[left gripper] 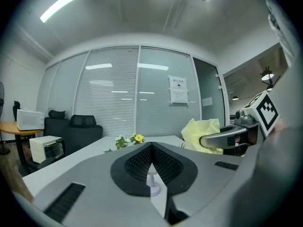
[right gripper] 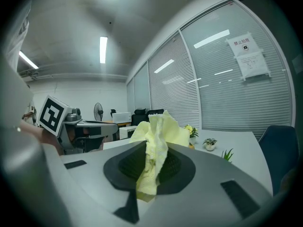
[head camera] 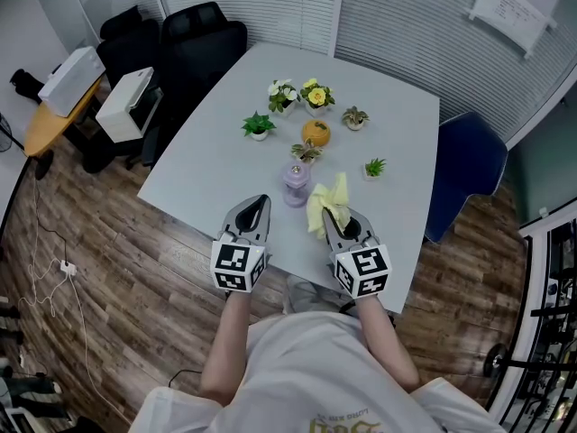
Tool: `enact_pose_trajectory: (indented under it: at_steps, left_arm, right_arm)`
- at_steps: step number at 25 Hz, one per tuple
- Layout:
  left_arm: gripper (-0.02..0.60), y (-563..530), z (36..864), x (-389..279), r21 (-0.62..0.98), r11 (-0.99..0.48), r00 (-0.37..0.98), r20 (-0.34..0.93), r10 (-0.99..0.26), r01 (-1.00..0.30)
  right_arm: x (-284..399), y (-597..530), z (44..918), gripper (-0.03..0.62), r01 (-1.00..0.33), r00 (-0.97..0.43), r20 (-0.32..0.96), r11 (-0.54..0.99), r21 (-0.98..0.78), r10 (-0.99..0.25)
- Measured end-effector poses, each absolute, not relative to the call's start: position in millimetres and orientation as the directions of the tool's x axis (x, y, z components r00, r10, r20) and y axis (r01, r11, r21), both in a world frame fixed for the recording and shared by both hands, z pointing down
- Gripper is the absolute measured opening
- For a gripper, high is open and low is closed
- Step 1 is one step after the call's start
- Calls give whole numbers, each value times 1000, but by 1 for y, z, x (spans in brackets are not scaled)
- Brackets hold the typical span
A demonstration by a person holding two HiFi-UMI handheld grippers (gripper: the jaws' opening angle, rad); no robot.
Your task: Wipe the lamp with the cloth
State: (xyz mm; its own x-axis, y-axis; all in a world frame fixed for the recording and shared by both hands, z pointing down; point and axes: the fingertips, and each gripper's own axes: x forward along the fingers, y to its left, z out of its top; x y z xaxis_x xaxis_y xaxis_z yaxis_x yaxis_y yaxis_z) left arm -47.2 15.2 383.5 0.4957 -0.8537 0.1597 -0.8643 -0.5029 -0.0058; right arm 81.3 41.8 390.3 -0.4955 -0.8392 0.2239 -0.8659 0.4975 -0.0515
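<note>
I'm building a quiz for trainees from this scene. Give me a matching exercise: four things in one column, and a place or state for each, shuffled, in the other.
1 cloth
2 lamp
3 left gripper
4 blue chair

a stands on the table
b jaws shut, nothing between them
c on the floor beside the table
d clamped in the right gripper

Pairs: 1-d, 2-a, 3-b, 4-c

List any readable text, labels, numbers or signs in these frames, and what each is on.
Nothing reads clearly.
Paper notice on the glass wall with blinds: printed lines and an icon, too small to read.
Shirt print: cut off at the frame edge, unreadable.
Marker cubes: square black-and-white patterns only, no words or numbers.
</note>
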Motion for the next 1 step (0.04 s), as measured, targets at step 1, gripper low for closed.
enact_pose_trajectory:
  at_steps: [1]
  left_arm:
    - [2,16,383,-47,-6,-503,495,158,-854,-864]
  right_arm:
    - [82,42,390,48,-865,-497,224,498,-53,-839]
